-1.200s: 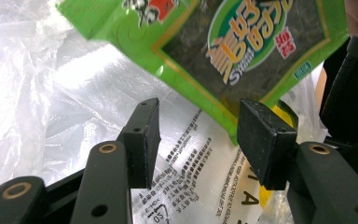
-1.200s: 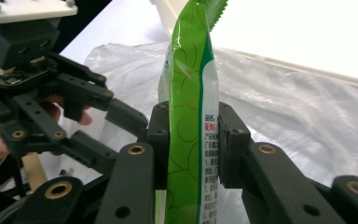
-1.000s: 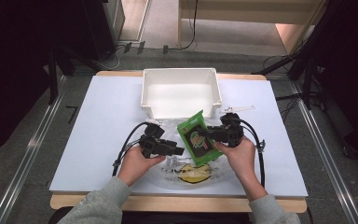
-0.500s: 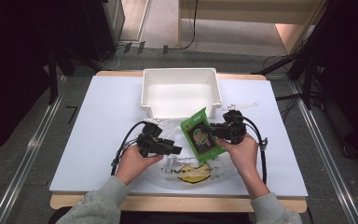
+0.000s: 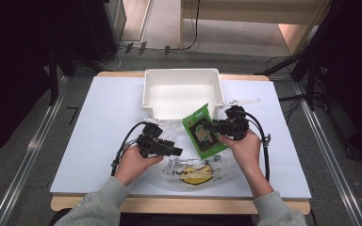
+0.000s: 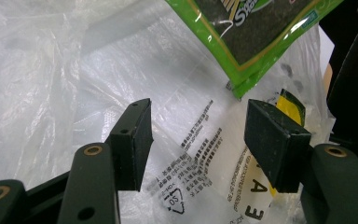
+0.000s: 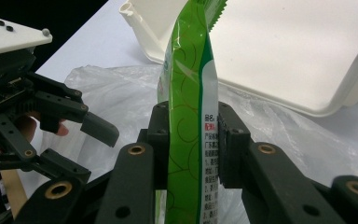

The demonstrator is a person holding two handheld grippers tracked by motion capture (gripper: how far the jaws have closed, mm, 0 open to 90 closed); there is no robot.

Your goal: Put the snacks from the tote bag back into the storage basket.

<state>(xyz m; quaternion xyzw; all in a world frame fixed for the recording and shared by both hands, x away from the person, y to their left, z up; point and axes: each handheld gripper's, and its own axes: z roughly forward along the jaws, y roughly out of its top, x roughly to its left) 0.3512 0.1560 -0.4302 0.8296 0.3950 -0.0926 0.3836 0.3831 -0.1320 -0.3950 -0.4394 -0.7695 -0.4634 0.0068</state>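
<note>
My right gripper (image 7: pixel 193 140) is clamped on the green snack packet (image 5: pixel 201 131), a flat glossy pouch with a dark printed panel, a pale swirl pattern and a zigzag-cut top edge; I hold it on edge above the clear plastic bag (image 5: pixel 169 136), just in front of the white bin (image 5: pixel 183 92). The bin's inside is bare. The crumpled bag lies on the white table (image 5: pixel 99 122) with a yellow packet (image 5: pixel 195 174) inside. My left gripper (image 6: pixel 198 135) has just been opening its jaws; they stand apart over the bag, pinching nothing.
</note>
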